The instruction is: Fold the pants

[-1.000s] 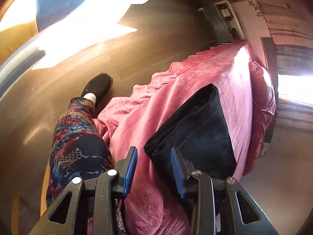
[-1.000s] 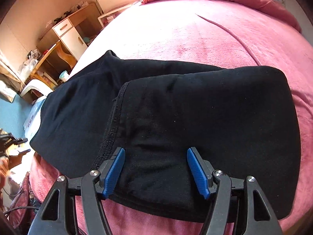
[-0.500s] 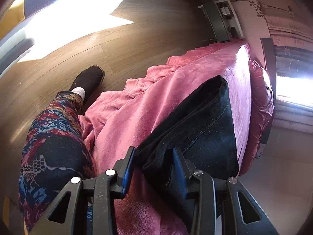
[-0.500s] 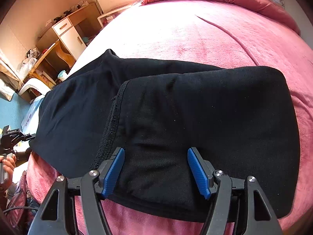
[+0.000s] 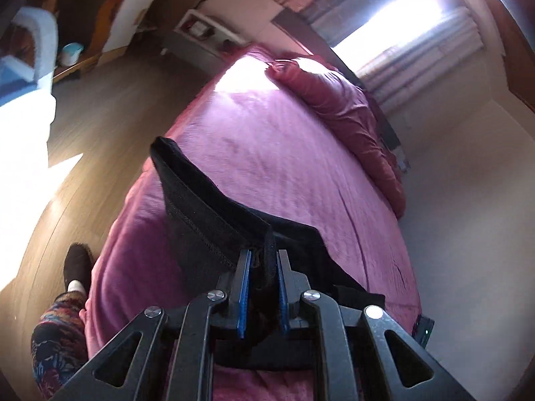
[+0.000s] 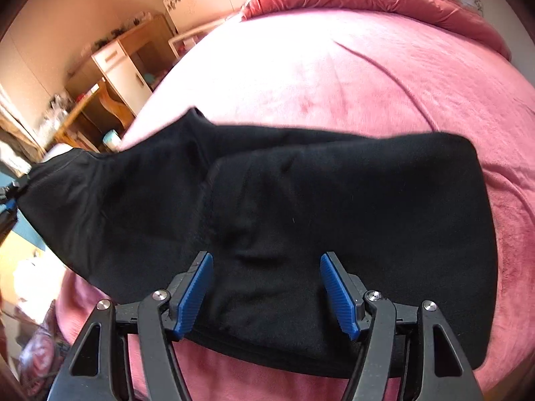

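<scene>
At bottom centre of the left wrist view, the left gripper (image 5: 261,269) is closing, its fingers pinching a raised edge of the black pants (image 6: 334,207). The right gripper (image 6: 265,287) hovers wide above them, mid-frame on the pink bed (image 6: 367,83).

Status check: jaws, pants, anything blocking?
Left gripper: jaws closing on black pants edge, lifted. Right gripper open over folded part. Pink bed: nothing blocking.

A home bedroom: pink-covered bed (image 6: 367,83), wooden desk (image 6: 100,100) (cluttered, it seems), curtained window (image 5: 418,33).
</scene>
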The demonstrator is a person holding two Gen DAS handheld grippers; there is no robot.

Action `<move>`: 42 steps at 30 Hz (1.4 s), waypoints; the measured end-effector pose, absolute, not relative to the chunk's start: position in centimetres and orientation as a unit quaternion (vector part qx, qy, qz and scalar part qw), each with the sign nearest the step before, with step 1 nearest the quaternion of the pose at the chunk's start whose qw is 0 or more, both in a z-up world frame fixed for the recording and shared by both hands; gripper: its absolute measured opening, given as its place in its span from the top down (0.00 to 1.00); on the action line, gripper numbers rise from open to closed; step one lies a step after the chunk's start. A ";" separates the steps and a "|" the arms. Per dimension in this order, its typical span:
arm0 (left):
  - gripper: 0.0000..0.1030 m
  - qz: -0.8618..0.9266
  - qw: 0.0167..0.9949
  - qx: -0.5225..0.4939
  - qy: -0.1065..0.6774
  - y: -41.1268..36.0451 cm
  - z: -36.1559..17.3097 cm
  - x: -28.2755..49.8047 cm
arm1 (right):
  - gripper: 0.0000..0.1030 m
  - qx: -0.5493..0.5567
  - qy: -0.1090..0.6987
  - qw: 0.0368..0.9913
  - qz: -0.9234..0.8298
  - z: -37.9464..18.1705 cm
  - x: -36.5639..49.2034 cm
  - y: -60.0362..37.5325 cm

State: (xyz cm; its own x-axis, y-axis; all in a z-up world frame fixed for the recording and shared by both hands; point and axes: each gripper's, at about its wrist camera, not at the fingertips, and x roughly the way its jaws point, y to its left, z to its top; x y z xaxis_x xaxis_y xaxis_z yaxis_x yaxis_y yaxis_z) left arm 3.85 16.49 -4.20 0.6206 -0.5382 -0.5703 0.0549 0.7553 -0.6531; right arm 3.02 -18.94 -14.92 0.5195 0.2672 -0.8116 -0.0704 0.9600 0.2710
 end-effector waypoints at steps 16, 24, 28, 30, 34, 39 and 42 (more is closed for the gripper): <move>0.87 -0.373 0.819 -0.130 0.417 -0.1 -3.2 2.3 | 0.30 0.157 0.494 0.776 0.359 -8.9 10.4 -11.8; 0.86 -0.412 0.803 -0.117 0.413 0.0 -1.7 2.6 | 0.87 0.091 0.514 0.787 0.329 -10.1 11.5 -10.2; 0.85 -0.436 0.792 -0.226 0.363 6.0 0.8 4.0 | 0.88 0.115 0.488 0.799 0.333 -7.2 10.8 -12.2; 0.84 -0.396 0.801 -0.270 0.358 8.8 0.7 5.4 | 0.88 0.118 0.477 0.804 0.334 -5.7 10.3 -13.0; 0.84 -0.329 0.816 -0.293 0.373 11.2 -1.2 7.9 | 0.88 0.118 0.464 0.815 0.326 -3.7 9.2 -14.8; 0.84 -0.307 0.809 -0.278 0.416 9.2 -4.4 10.2 | 0.88 0.126 0.446 0.830 0.311 -1.5 7.1 -18.5; 0.84 -0.320 0.800 -0.267 0.432 6.0 -6.1 9.5 | 0.88 0.129 0.438 0.840 0.294 -0.7 5.9 -21.3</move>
